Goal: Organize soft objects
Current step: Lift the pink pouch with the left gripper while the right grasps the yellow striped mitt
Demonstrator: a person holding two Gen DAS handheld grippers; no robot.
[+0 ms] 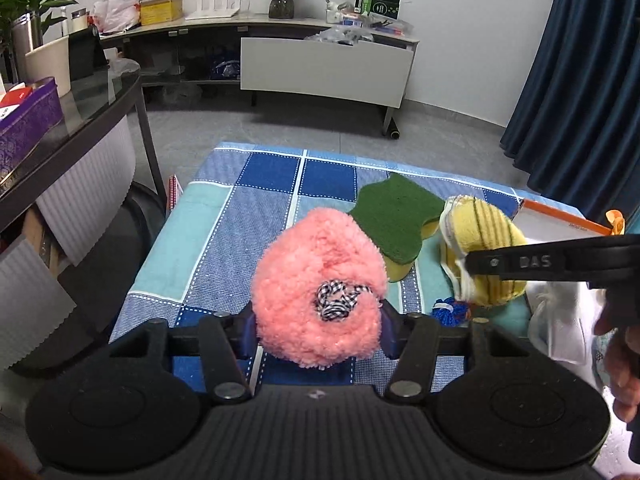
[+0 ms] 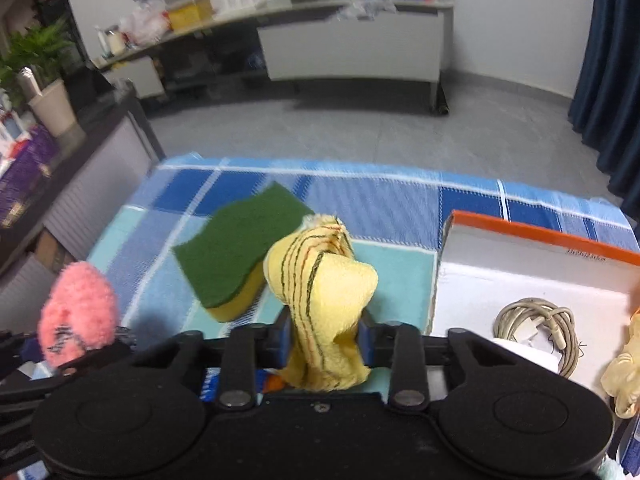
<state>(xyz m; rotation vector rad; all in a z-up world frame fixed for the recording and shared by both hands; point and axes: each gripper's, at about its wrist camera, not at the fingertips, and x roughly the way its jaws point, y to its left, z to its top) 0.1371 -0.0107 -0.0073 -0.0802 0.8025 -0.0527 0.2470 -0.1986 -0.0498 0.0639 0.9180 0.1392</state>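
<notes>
A pink fluffy pom-pom is clamped between the blue pads of the left hand-held gripper, whose jaws are closed in on its lower sides; a black-and-white checked bow is seen on its front. A yellow striped cloth is pinched by the right hand-held gripper, its jaws drawn narrow on the bunched fabric, which stands up above the pads and hangs below them. Both items are held above a worktop covered by a blue checked cloth. A green-and-yellow scouring sponge is left lying on that cloth near the middle, toward the far edge, just beside the yellow cloth. At the right edge of the worktop an orange-rimmed white box is placed; a coiled grey cable is kept inside it, along with a pale yellow item that is possibly another soft object, though it is cut off by the view. A small blue cord bundle is seen below the yellow cloth.
</notes>
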